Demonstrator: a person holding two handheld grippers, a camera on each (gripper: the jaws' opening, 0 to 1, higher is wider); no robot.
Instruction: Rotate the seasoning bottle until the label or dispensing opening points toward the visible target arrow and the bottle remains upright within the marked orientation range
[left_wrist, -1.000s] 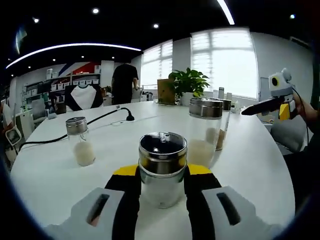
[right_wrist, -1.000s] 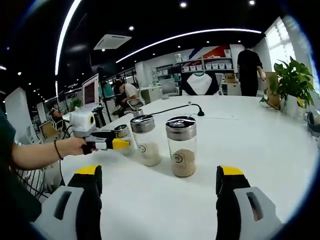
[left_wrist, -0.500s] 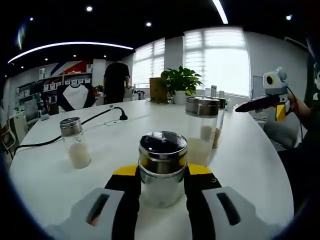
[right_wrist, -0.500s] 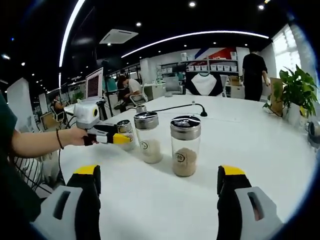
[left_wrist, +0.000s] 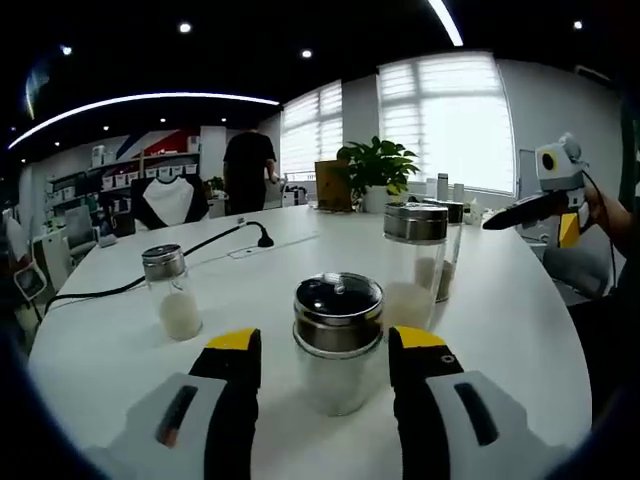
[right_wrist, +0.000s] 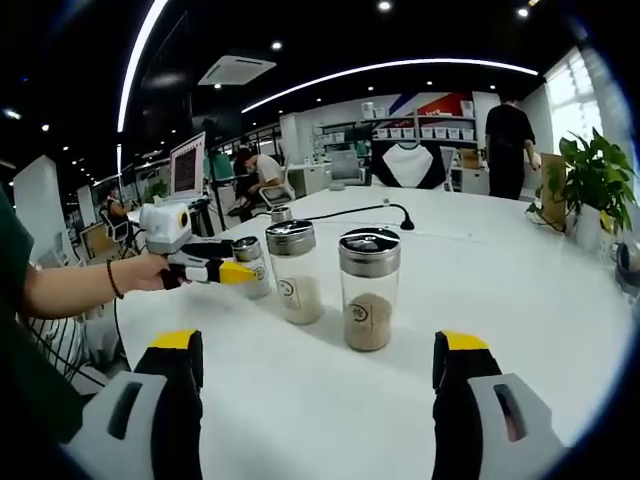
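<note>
A short seasoning bottle (left_wrist: 338, 352) with a steel lid stands upright on the white table (left_wrist: 500, 330), between the jaws of my left gripper (left_wrist: 327, 340). The jaws are open, with a small gap on each side of the glass. In the right gripper view the same bottle (right_wrist: 251, 266) sits at the yellow tips of the left gripper (right_wrist: 228, 271), which a hand holds. My right gripper (right_wrist: 320, 342) is open with nothing between its jaws. It hovers over the table on the near side of two taller bottles, and it shows at the right as the right gripper (left_wrist: 530, 208).
A tall bottle of white powder (left_wrist: 413, 265) (right_wrist: 294, 272) and a brown-filled bottle (right_wrist: 368, 290) stand mid-table. A small bottle (left_wrist: 172, 292) is to the left. A black cable (left_wrist: 215, 235) crosses the table. A plant (left_wrist: 378, 165) and a standing person (left_wrist: 250, 168) are at the back.
The left jaws have spread apart and let go of the short bottle, which stays upright. The left gripper view has shifted slightly. The right gripper has barely moved.
</note>
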